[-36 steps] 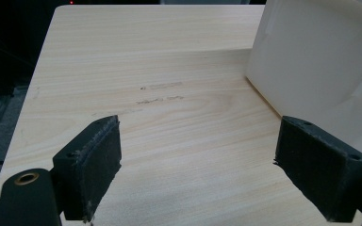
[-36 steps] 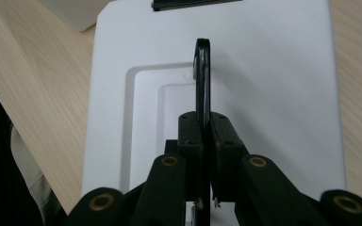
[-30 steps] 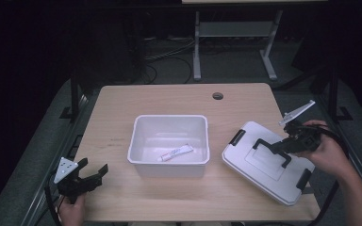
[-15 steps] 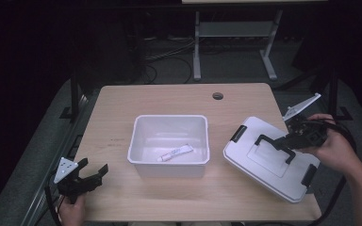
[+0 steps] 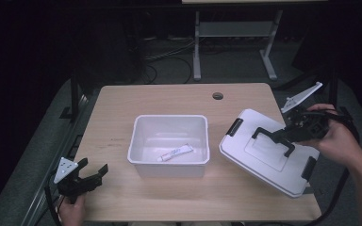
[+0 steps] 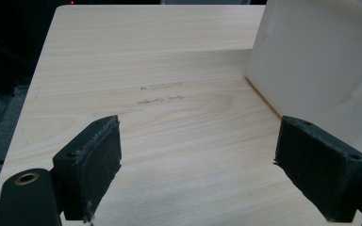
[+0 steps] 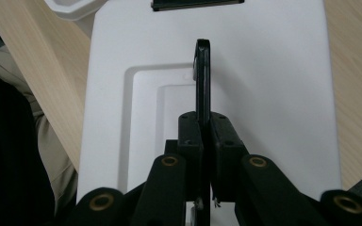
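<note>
Right gripper point(image 5: 283, 135) clenched on the lid's black handle point(image 7: 202, 80), carrying the white lid point(image 5: 268, 155) tilted at 3 o'clock of the open bin point(image 5: 169, 162), probably to cover it. Toothpaste tube point(image 5: 175, 152) lay inside the bin. Left gripper point(image 5: 86, 178) rested at the table's point(image 5: 169, 96) 7 o'clock corner, jaws released, clear of the work.

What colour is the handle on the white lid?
Black. The handle, pinched by the right gripper, shows best in the right gripper view against the white lid.
</note>
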